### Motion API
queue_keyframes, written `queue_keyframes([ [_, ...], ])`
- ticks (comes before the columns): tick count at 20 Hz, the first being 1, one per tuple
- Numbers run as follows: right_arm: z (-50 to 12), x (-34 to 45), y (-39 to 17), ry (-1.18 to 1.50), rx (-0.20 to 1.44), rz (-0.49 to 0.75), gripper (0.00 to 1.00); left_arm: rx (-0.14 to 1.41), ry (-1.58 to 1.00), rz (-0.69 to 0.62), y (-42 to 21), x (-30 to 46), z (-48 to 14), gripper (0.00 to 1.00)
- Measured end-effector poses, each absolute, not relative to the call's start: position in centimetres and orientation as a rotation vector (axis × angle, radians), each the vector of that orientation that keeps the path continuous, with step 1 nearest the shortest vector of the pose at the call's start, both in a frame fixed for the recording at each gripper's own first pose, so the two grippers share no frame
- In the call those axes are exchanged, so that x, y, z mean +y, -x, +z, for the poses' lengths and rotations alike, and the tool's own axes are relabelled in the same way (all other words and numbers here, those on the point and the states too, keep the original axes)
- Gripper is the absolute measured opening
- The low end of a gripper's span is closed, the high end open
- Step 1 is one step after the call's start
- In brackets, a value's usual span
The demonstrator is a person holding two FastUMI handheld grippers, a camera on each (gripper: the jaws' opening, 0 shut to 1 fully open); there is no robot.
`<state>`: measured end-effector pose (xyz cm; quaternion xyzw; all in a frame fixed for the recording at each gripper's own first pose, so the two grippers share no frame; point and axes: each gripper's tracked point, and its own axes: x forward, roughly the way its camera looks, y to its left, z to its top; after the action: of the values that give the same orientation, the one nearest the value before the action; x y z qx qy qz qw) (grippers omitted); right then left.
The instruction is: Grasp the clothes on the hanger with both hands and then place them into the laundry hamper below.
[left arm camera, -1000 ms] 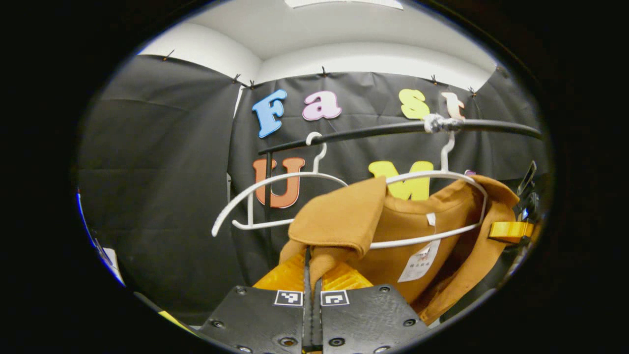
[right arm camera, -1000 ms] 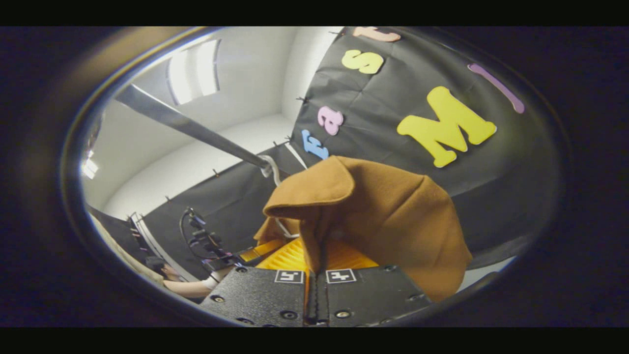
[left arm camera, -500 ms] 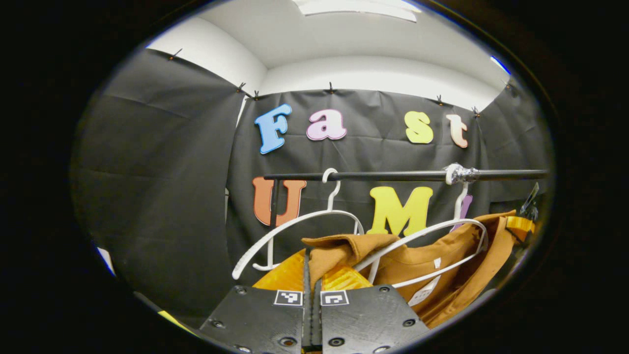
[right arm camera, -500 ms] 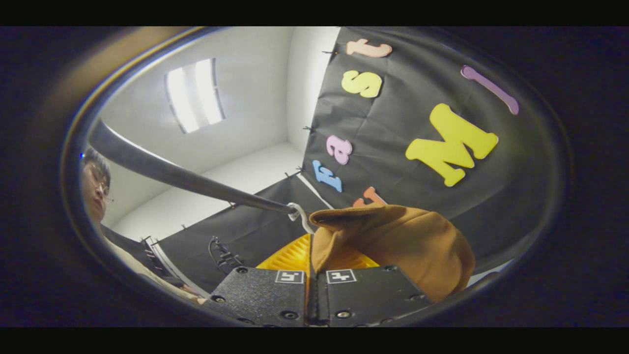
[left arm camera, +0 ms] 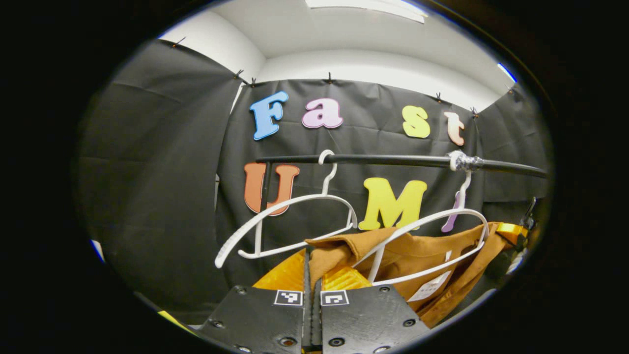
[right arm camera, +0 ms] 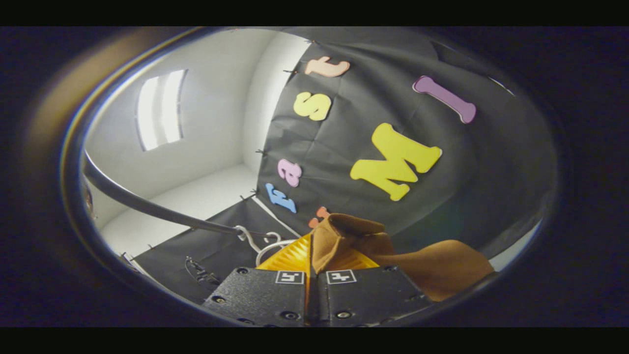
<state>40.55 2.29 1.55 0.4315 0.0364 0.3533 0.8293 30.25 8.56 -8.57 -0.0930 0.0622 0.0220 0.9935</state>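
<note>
- Your left hand-held gripper (left arm camera: 311, 278) is clenched on a fold of the brown jacket (left arm camera: 417, 255), at the collar/shoulder edge.
- Your right hand-held gripper (right arm camera: 312, 265) is clenched on another fold of the same jacket (right arm camera: 393, 255).
- The jacket hangs low, partly draped behind the right-hand white hanger (left arm camera: 432, 236). Can't tell if it's fully free of that hanger; looks still threaded.
- The other white hanger (left arm camera: 290, 221) is bare, hooked on the black rail (left arm camera: 393, 160).
- Progress: two-handed grasp done, pull-off from the hanger underway, roughly the middle of the task.
- Left: clear the jacket off the hanger, lower it and let go over the laundry hamper.
</note>
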Motion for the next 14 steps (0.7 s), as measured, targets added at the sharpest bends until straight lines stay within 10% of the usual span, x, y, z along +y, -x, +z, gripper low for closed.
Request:
queue_keyframes([
  [14, -7.9, 3.1, -40.4, -0.722, 0.279, 0.584, 0.02, 0.250, 0.243, 0.069, -28.2, 9.6, -15.7, 0.00],
])
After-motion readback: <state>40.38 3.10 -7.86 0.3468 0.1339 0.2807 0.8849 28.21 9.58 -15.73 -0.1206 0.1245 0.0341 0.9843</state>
